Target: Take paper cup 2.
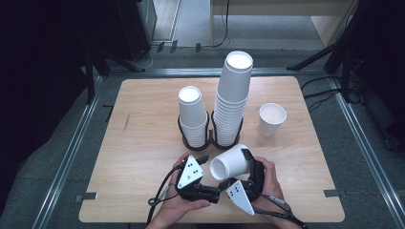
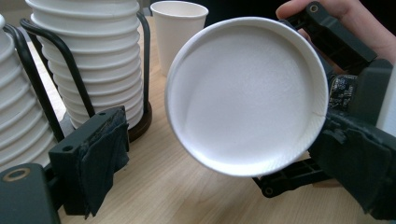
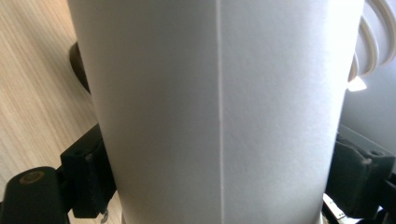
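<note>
Paper cup [image 2: 247,95] faces the camera w/ its open mouth, held sideways by the other gripper [image 2: 345,93] at right (a hand [image 2: 336,11] behind it). Own black fingers [image 2: 91,158] stand apart, cup rim just by the right one. Left: stacked cups [image 2: 100,56] in a wire holder [image 2: 70,70]; single upright cup [image 2: 176,32] behind, on the wooden tabletop [image 2: 177,191].

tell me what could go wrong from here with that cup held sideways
1. The right gripper clamps the thin paper cup across its wall; squeezing harder could dent it.
2. The left gripper sits open at the cup's rim, one pad at its edge; a careless close may crumple the rim.
3. The tall stack in the black wire holder stands just behind; a swing of the cup could topple it.
</note>
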`<state>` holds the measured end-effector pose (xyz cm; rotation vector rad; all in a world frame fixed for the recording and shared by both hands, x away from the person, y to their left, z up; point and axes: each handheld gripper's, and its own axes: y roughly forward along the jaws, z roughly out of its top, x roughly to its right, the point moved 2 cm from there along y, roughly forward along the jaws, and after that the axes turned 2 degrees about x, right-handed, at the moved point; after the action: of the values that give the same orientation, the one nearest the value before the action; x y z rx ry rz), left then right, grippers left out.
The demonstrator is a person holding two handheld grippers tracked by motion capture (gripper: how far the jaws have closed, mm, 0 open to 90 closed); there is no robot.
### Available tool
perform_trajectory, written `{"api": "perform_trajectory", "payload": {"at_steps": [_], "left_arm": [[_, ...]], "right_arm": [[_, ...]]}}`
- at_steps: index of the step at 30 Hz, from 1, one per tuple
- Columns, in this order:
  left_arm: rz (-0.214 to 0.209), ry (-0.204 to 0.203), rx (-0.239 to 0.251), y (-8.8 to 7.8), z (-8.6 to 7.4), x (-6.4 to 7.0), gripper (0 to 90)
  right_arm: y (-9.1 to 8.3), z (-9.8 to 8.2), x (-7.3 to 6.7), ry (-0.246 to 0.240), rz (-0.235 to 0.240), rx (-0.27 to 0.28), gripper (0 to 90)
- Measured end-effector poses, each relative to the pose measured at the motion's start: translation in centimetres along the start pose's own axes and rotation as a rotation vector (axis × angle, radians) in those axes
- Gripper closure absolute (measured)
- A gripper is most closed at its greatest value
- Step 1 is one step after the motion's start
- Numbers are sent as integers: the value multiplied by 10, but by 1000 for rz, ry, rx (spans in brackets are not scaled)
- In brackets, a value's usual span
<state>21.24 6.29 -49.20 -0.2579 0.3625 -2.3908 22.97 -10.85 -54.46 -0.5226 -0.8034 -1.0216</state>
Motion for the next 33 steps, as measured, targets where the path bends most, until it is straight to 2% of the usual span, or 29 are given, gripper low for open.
{"api": "perform_trajectory", "payload": {"at_steps": [10, 12, 24, 31, 33], "left_arm": [[-2, 5, -12, 2, 0, 3, 70], [2, 4, -8, 2, 0, 4, 120], [1, -3, -18, 2, 1, 7, 131], [1, 12, -24, 3, 3, 11, 200], [1, 2, -28, 3, 3, 11, 203]], "right_arm": [[-2, 3, -3, 5, 30, 25, 119], [-2, 3, -4, 6, 42, 32, 119], [-5, 6, -6, 25, 78, 66, 118], [-5, 6, -6, 17, 79, 73, 118], [-6, 6, -5, 15, 78, 72, 118]]}}
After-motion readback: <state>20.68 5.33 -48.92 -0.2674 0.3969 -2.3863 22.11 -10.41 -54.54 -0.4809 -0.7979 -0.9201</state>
